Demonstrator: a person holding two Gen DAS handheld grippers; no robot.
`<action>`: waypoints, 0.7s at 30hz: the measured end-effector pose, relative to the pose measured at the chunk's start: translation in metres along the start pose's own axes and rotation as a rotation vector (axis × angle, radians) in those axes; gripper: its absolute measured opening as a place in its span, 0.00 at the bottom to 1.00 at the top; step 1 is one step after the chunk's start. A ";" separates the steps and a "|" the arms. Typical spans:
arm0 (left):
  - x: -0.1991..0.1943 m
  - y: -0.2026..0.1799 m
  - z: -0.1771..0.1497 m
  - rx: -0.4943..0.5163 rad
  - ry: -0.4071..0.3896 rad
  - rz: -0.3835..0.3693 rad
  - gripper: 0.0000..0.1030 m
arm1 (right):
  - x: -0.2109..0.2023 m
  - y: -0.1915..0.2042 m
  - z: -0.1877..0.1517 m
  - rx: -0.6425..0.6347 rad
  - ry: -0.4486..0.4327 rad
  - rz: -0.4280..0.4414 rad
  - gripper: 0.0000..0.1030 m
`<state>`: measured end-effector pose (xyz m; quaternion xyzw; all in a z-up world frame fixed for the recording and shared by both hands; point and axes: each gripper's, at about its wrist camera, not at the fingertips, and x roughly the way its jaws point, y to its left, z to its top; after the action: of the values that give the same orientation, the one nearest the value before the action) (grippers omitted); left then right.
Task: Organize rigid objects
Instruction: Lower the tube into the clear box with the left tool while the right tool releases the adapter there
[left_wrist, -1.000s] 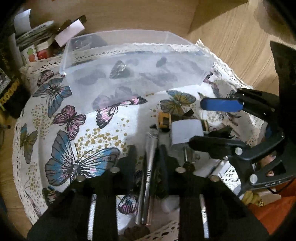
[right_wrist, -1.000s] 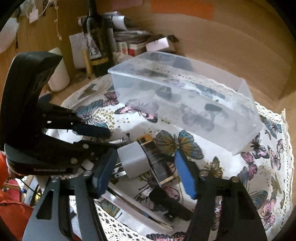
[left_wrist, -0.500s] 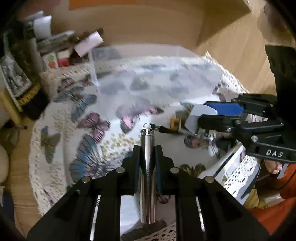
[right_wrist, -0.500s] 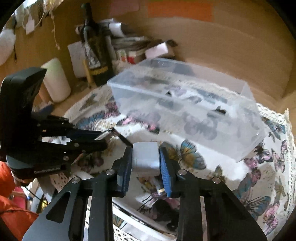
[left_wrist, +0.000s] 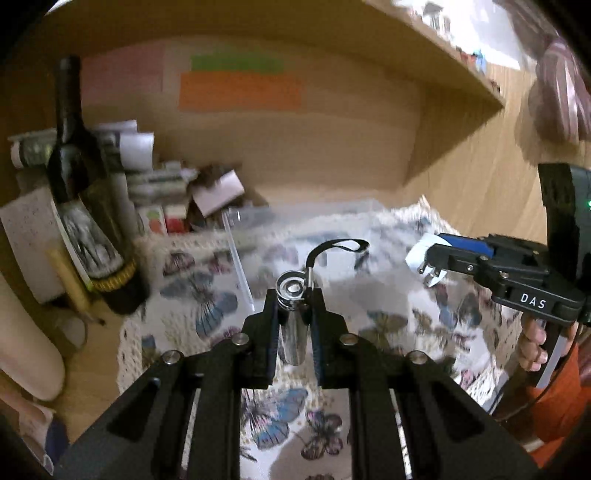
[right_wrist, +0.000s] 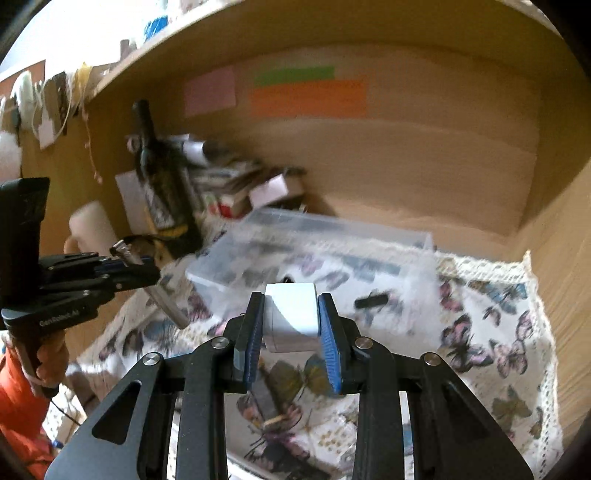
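While both tools are loaded, what matters is the clear bin, lying ahead of and below each of them on the butterfly cloth, its long axis running across the right wrist view. The left tool is clenched on a slim, polished metal cylinder whose long axis runs along the fingers, capped end and black loop strap pointing toward the bin. The right tool grips a smooth white plug adapter between its ribbed blue pads; its metal prongs show in the left view. I'd judge the right tool slightly nearer the bin. The bin is thin, translucent plastic, rectangular and open-topped. The cloth has a lace edge; other small items lying on it are too blurred to tell.
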<state>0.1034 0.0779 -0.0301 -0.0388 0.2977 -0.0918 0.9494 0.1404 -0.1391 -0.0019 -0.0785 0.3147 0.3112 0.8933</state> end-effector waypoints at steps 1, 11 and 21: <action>-0.002 0.000 0.006 -0.002 -0.016 0.005 0.14 | -0.002 -0.002 0.004 0.003 -0.015 -0.005 0.26; 0.002 0.001 0.045 0.032 -0.089 0.060 0.14 | -0.007 -0.022 0.032 0.007 -0.100 -0.048 0.26; 0.067 0.016 0.049 -0.001 0.078 0.055 0.14 | 0.038 -0.043 0.040 0.040 -0.042 -0.043 0.26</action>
<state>0.1881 0.0814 -0.0299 -0.0275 0.3354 -0.0669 0.9393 0.2103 -0.1407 0.0034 -0.0609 0.3002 0.2872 0.9076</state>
